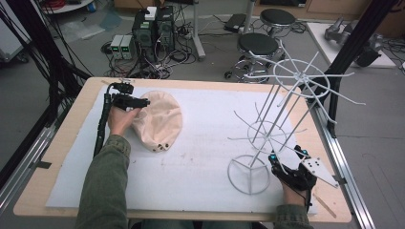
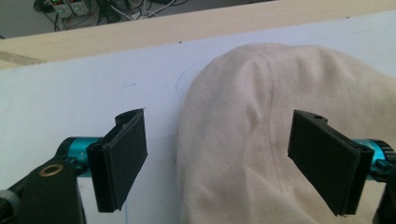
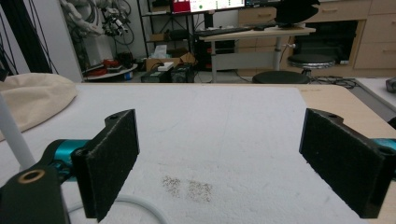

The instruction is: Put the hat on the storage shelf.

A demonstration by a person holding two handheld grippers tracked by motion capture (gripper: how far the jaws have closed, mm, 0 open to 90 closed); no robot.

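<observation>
A cream fabric cap (image 1: 157, 121) lies on the white mat at the left. My left gripper (image 1: 142, 102) hovers at the cap's left edge and is open. In the left gripper view the cap (image 2: 261, 126) sits between and below the spread pads (image 2: 122, 161), with one pad over the bare mat and the other over the cloth. A white wire hat rack (image 1: 272, 126) stands at the right on a ring base (image 1: 248, 174). My right gripper (image 1: 286, 156) is open beside that base, holding nothing. The right gripper view shows the rack's rod (image 3: 11, 133) and the cap (image 3: 32, 100) far left.
The white mat (image 1: 205, 143) covers most of the wooden table (image 1: 62, 143). The rack's long wire arms (image 1: 334, 95) reach out over the table's right edge. Stools, computer boxes and cables stand on the floor beyond the far edge.
</observation>
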